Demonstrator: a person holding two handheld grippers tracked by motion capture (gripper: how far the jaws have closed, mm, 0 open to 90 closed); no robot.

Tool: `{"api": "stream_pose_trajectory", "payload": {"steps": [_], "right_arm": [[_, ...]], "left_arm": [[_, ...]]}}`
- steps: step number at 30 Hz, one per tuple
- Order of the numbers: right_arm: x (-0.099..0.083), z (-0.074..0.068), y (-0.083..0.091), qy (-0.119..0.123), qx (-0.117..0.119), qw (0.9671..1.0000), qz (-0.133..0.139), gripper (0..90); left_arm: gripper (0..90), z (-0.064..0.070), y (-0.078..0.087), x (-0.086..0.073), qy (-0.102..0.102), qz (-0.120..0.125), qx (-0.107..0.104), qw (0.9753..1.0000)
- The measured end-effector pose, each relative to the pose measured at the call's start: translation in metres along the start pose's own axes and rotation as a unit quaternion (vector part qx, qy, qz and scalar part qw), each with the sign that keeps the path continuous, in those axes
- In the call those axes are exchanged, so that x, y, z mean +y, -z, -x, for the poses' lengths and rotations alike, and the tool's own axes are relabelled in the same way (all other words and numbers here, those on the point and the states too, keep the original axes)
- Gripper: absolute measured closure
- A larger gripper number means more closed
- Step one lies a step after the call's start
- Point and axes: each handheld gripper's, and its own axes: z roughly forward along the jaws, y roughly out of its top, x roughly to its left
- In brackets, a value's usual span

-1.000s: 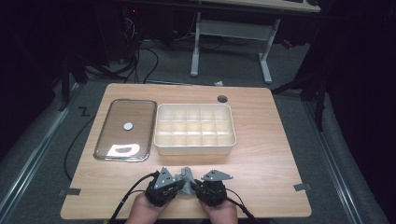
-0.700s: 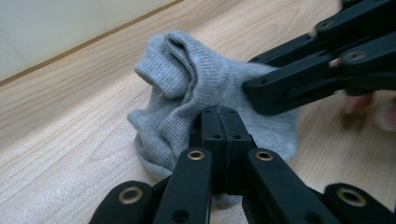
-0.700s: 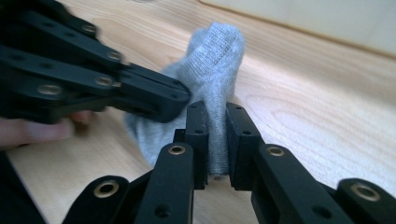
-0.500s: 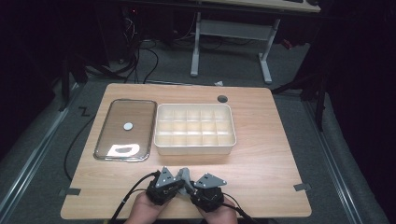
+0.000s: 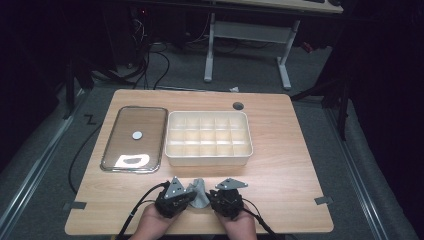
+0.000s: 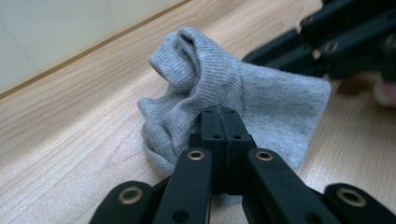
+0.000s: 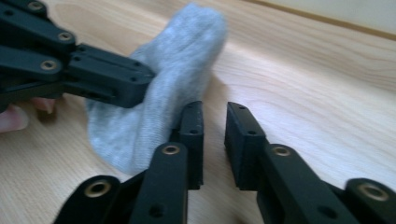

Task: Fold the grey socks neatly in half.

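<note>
Grey sock [image 5: 199, 194] bunched at the bottom centre of my desk [image 5: 280, 165].
Left tool [image 6: 219, 122] pinches it tight, right tool [image 7: 214, 135] slightly apart beside it; divided tray [image 5: 208, 138] and lid [image 5: 135, 139] sit above, nothing blocking.

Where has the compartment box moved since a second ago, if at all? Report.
No. The compartment box keeps its place beside the shiny tray, just short of the table's round hole.

left tool [image 5: 186, 192] and right tool [image 5: 226, 192] drawn slightly nearer the table's front edge, grey sock [image 5: 200, 194] along
</note>
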Motion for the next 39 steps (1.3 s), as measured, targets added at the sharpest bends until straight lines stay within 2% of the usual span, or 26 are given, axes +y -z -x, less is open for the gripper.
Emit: {"api": "stream_pose_trajectory", "payload": {"steps": [3, 6, 8, 9, 11, 14, 18, 22, 23, 25, 26, 27, 29, 30, 31, 33, 36, 39], "right_arm": [[0.002, -0.004, -0.004, 0.003, -0.001, 1.0, 0.003, 79.8], [0.003, -0.006, -0.005, -0.004, 0.003, 1.0, 0.004, 81.5], [0.005, -0.009, -0.003, 0.001, 0.01, 0.9999, 0.013, 84.0], [0.007, -0.015, 0.001, 0.017, 0.009, 0.9995, 0.027, 84.5], [0.01, -0.019, 0.003, 0.032, 0.003, 0.9991, 0.028, 84.4], [0.01, -0.02, 0.003, 0.036, 0.001, 0.999, 0.028, 84.4], [0.01, -0.009, 0.001, 0.016, -0.009, 0.9995, 0.024, 80.9], [0.008, -0.003, 0.001, 0.018, -0.017, 0.9995, 0.022, 80.6], [0.007, -0.003, 0.001, 0.016, -0.017, 0.9995, 0.021, 80.6], [0.006, -0.001, 0.002, 0.02, -0.015, 0.9995, 0.021, 80.4], [0.006, -0.001, 0.002, 0.02, -0.015, 0.9995, 0.021, 80.4], [0.005, 0.0, 0.002, 0.017, -0.014, 0.9996, 0.018, 80.4], [0.005, 0.001, 0.002, 0.013, -0.011, 0.9997, 0.016, 80.2], [0.005, 0.001, 0.003, 0.013, -0.009, 0.9997, 0.017, 79.4], [0.006, 0.001, 0.004, 0.012, -0.006, 0.9998, 0.018, 78.8], [0.007, 0.001, 0.006, 0.012, -0.006, 0.9997, 0.022, 78.9], [0.008, -0.001, 0.008, 0.014, -0.005, 0.9995, 0.027, 78.9], [0.008, -0.007, 0.007, 0.013, 0.001, 0.9996, 0.025, 78.5]], "left_arm": [[90.0, -0.001, 0.0, 0.0, 0.001, 0.0, 0.002, 1.0], [89.9, -0.001, 0.001, 0.0, 0.002, 0.0, 0.003, 1.0], [89.7, -0.001, 0.001, 0.0, 0.004, 0.002, 0.005, 1.0], [89.6, -0.001, 0.001, -0.001, 0.003, 0.003, 0.006, 1.0], [89.4, 0.0, 0.001, -0.001, 0.001, 0.004, 0.01, 0.9999], [85.8, 0.0, 0.0, 0.0, 0.012, 0.008, 0.014, 0.9998], [69.8, -0.002, 0.01, 0.003, 0.028, 0.035, 0.017, 0.9989], [65.8, -0.011, 0.032, -0.001, 0.052, 0.065, 0.038, 0.9958], [67.9, -0.014, 0.036, -0.004, 0.058, 0.062, 0.047, 0.9952], [74.9, -0.022, 0.041, -0.009, 0.07, 0.038, 0.067, 0.9946], [77.8, -0.022, 0.041, -0.009, 0.07, 0.038, 0.067, 0.9946], [79.8, -0.026, 0.036, -0.015, 0.075, 0.003, 0.069, 0.9948], [80.3, -0.022, 0.029, -0.017, 0.068, -0.02, 0.058, 0.9958], [80.2, -0.022, 0.029, -0.017, 0.068, -0.02, 0.058, 0.9958], [80.1, -0.015, 0.025, -0.016, 0.053, -0.021, 0.058, 0.9967], [80.2, -0.011, 0.022, -0.015, 0.045, -0.021, 0.052, 0.9974], [80.1, -0.009, 0.02, -0.014, 0.043, -0.021, 0.045, 0.9978], [80.5, -0.005, 0.018, -0.013, 0.03, -0.018, 0.047, 0.9983]]}}
